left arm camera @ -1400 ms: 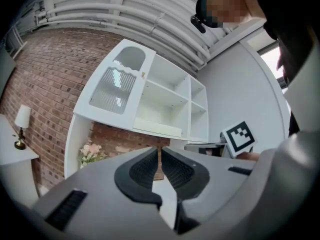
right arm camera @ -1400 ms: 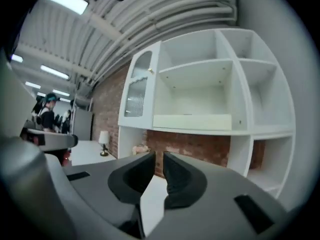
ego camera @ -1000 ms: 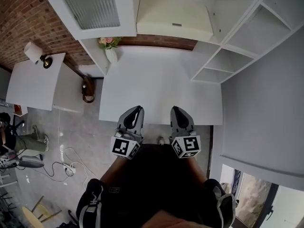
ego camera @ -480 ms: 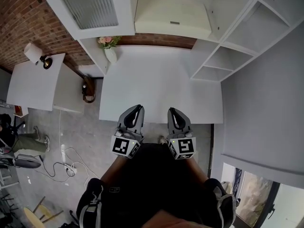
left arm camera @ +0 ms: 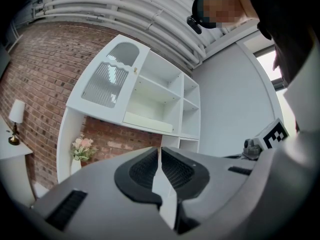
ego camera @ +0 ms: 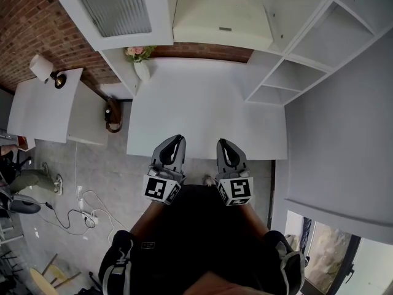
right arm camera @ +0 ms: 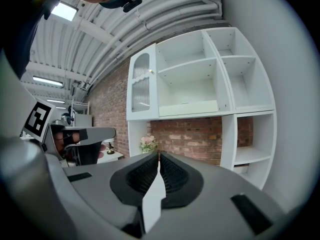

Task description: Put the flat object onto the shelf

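Flat object (ego camera: 222, 17) sat on the shelf (ego camera: 319, 39) already — likely why you held left gripper (ego camera: 177, 142) and right gripper (ego camera: 224, 144) by the table (ego camera: 202, 109) edge, both jaws closed, empty.

Red brick wall (ego camera: 24, 17) bhd white shelf unit (ego camera: 319, 42) w/ ribbed-glass door (ego camera: 116, 5), white table (ego camera: 202, 109) in front, grey floor (ego camera: 116, 171), lamp (ego camera: 43, 67) on side table (ego camera: 43, 112) at left, strip-lit ribbed ceiling (right arm camera: 100, 29).

Shelf unit (ego camera: 310, 29) cut by the head view's top edge; label (ego camera: 226, 30) on the flat object (ego camera: 209, 14) too small to read.
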Demonstrator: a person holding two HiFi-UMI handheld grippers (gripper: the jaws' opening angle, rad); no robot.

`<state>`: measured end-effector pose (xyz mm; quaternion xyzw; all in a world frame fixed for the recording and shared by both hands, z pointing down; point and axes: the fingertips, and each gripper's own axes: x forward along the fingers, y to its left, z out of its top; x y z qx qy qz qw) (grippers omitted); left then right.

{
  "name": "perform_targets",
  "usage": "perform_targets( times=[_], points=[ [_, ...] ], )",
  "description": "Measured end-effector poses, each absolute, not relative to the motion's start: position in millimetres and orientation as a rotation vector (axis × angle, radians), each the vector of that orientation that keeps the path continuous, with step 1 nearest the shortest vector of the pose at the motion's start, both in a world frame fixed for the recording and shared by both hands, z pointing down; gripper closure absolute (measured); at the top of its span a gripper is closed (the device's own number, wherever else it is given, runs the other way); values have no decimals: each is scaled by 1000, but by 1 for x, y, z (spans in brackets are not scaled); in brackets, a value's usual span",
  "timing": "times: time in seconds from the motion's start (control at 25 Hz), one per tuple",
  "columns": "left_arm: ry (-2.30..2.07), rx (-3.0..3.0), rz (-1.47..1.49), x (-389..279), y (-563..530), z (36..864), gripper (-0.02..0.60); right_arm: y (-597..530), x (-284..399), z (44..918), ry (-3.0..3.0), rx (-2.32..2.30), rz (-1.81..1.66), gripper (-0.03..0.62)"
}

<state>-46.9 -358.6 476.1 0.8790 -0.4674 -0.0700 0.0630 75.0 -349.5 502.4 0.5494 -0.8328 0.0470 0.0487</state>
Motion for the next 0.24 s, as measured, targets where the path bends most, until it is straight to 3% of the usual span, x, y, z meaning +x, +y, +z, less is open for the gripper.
perform_targets(
  times=[0.24],
  points=[
    [-1411, 2648, -214, -50, -362, 476, 552, -351, 74, 503, -2537, 1675, 144, 559]
  ],
)
